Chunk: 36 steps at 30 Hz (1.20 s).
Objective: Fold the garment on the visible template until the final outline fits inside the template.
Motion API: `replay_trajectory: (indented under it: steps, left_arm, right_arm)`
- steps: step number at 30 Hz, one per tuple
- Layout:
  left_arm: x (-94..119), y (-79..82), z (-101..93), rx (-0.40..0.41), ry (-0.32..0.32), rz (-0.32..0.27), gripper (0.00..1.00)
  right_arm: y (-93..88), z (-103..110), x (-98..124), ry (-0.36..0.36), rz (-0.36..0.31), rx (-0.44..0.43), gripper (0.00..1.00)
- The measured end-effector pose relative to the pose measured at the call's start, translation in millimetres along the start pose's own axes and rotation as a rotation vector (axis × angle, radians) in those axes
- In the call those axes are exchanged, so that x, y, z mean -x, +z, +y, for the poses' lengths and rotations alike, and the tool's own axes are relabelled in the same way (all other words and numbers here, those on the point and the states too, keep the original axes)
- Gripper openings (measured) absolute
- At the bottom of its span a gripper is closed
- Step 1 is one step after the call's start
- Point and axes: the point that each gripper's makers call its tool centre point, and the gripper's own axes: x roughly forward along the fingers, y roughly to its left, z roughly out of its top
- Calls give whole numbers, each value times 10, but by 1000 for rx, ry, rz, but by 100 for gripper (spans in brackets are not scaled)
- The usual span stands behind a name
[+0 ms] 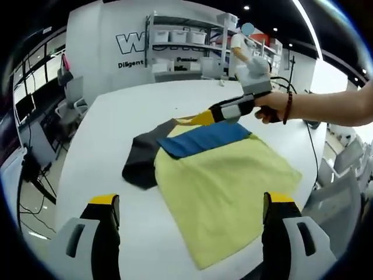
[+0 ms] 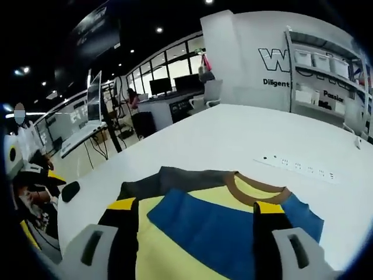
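In the left gripper view, the left hand-held gripper (image 1: pixel 189 219) hangs over the near edge of the white desk (image 1: pixel 116 128), its two yellow-tipped jaws standing well apart with nothing between them. The garment (image 1: pixel 224 186) lies flat on the desk just ahead of those jaws and between them: a yellow body, a blue band (image 1: pixel 204 139) across its far part, and a dark grey sleeve (image 1: pixel 143 160) spread ahead and to the left of the left jaw. The right hand-held gripper (image 1: pixel 195 120) comes in from the right beyond the garment, held by a hand (image 1: pixel 271 107) with a bead bracelet, its yellow tips at the garment's brown collar (image 1: pixel 186 121); whether they are clamped on the cloth cannot be told here. Shelves (image 1: pixel 180 49) stand against the far wall.

In the right gripper view, the right hand-held gripper (image 2: pixel 195 213) is low over the garment (image 2: pixel 169 256), its jaws apart and straddling the blue band (image 2: pixel 215 227). No cloth is seen pinched between them. The brown collar (image 2: pixel 256 191) lies just ahead, nearer the right jaw, and the grey sleeve (image 2: pixel 169 179) stretches ahead and left. A white power strip (image 2: pixel 303 166) rests on the desk (image 2: pixel 221 134) farther ahead to the right.
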Motion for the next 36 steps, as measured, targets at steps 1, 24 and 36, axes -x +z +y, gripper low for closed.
replay_trajectory:
  steps: [1, 24, 36]
  left_arm:
    - [-3, -1, 15, 0, 6, 1, 99]
    - [25, -26, -37, 6, -3, 1, 99]
    - [26, -60, -51, 2, -6, 8, 99]
  right_arm:
    - [-11, -50, 23, -12, 1, -9, 82]
    - [-613, -890, 643, -223, 45, -158, 72]
    - [-1097, -1173, 886, -317, 114, -269, 38]
